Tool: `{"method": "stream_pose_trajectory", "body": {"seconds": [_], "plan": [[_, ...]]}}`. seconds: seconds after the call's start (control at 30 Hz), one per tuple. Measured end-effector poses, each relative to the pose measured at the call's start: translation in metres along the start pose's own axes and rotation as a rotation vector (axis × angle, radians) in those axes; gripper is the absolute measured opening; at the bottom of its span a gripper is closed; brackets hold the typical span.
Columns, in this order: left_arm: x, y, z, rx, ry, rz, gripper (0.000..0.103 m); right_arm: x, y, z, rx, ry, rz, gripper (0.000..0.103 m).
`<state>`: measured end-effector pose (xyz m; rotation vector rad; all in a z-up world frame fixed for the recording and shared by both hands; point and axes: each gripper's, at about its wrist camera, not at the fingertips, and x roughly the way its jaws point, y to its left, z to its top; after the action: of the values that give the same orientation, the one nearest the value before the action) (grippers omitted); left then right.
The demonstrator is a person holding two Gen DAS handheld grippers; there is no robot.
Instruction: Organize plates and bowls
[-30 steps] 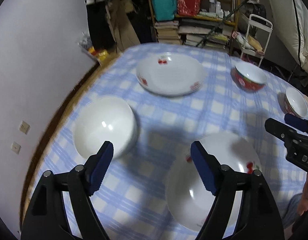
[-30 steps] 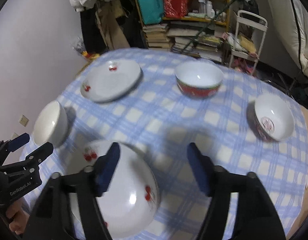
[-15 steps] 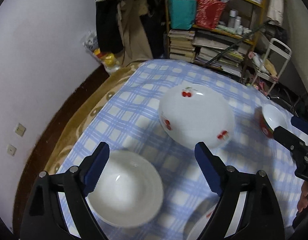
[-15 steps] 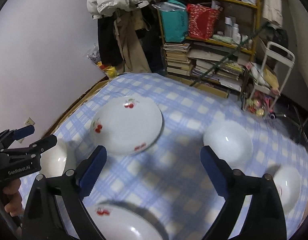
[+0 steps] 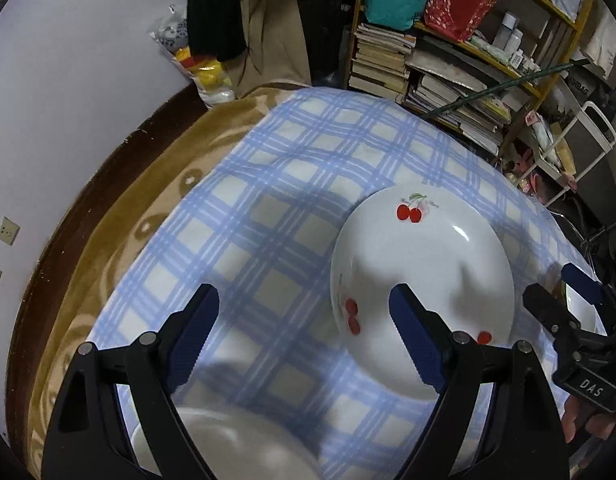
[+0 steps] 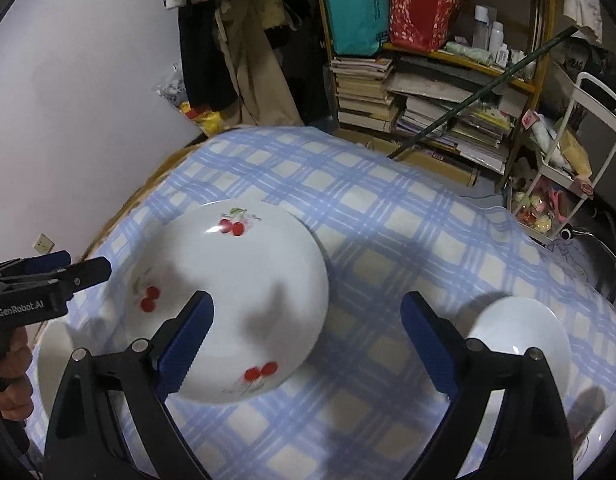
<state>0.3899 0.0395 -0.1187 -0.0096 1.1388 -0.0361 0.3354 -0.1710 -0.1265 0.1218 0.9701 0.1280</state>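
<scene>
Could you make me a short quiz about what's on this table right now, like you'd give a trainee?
1. True or false: the cherry plate lies flat on the checked tablecloth, held by neither tool.
2. Which best describes both tools' jaws? A) clamped on a plate B) wide open with nothing between them C) shut and empty
3. Fill in: in the right wrist view, the dish to the right of the cherry plate is a plain ____ bowl.

Key
1. True. The left gripper and right gripper only hover above it.
2. B. Their jaws have just been opening, and nothing sits between the blue pads.
3. White.
</scene>
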Motion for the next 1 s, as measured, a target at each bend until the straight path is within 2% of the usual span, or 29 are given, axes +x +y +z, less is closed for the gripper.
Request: {"method": "stream_pose_trajectory", "body": {"seconds": [0.13, 0.17, 0.2, 0.27, 0.33, 0.43, 0.5, 0.57, 0.63, 0.67, 0.73, 0.77, 0.8, 0.83, 1.0], "plan": [[0.022, -0.007, 0.004, 0.025, 0.045, -0.017, 0.085, 0.018, -0.005, 0.007, 0.002, 0.027, 0.0, 0.099], [0.025, -0.008, 0.005, 0.032, 0.05, -0.017, 0.083, 0.022, -0.006, 0.009, 0.006, 0.031, 0.002, 0.097], [0.03, -0.011, 0.005, 0.043, 0.058, -0.018, 0.074, 0.026, -0.007, 0.011, 0.013, 0.039, 0.008, 0.094], [0.04, -0.016, 0.004, 0.061, 0.088, -0.033, 0.066, 0.035, -0.011, 0.014, 0.021, 0.058, 0.021, 0.09], [0.046, -0.021, 0.004, 0.072, 0.106, -0.045, 0.056, 0.044, -0.012, 0.016, 0.018, 0.082, 0.029, 0.082], [0.054, -0.028, 0.001, 0.102, 0.13, -0.056, 0.054, 0.058, -0.012, 0.016, -0.02, 0.138, 0.042, 0.067], [0.06, -0.032, -0.001, 0.126, 0.148, -0.054, 0.048, 0.064, -0.01, 0.014, -0.054, 0.159, 0.038, 0.051], [0.064, -0.034, -0.003, 0.139, 0.16, -0.045, 0.039, 0.069, -0.009, 0.012, -0.063, 0.182, 0.036, 0.043], [0.063, -0.033, -0.001, 0.134, 0.16, -0.059, 0.029, 0.072, -0.01, 0.011, -0.071, 0.188, 0.01, 0.041], [0.063, -0.03, 0.002, 0.098, 0.171, -0.063, 0.026, 0.072, -0.011, 0.01, -0.069, 0.175, 0.002, 0.041], [0.063, -0.028, 0.005, 0.085, 0.172, -0.063, 0.022, 0.073, -0.012, 0.011, -0.062, 0.166, 0.001, 0.041], [0.063, -0.028, 0.005, 0.087, 0.171, -0.064, 0.022, 0.075, -0.012, 0.012, -0.054, 0.171, 0.008, 0.038], [0.063, -0.027, 0.005, 0.09, 0.172, -0.065, 0.022, 0.076, -0.013, 0.012, -0.042, 0.176, 0.032, 0.028], [0.063, -0.026, 0.005, 0.093, 0.17, -0.065, 0.022, 0.077, -0.013, 0.013, -0.027, 0.181, 0.061, 0.022], [0.056, -0.025, 0.001, 0.1, 0.164, -0.061, 0.022, 0.072, -0.019, 0.012, 0.06, 0.192, 0.098, 0.018]]}}
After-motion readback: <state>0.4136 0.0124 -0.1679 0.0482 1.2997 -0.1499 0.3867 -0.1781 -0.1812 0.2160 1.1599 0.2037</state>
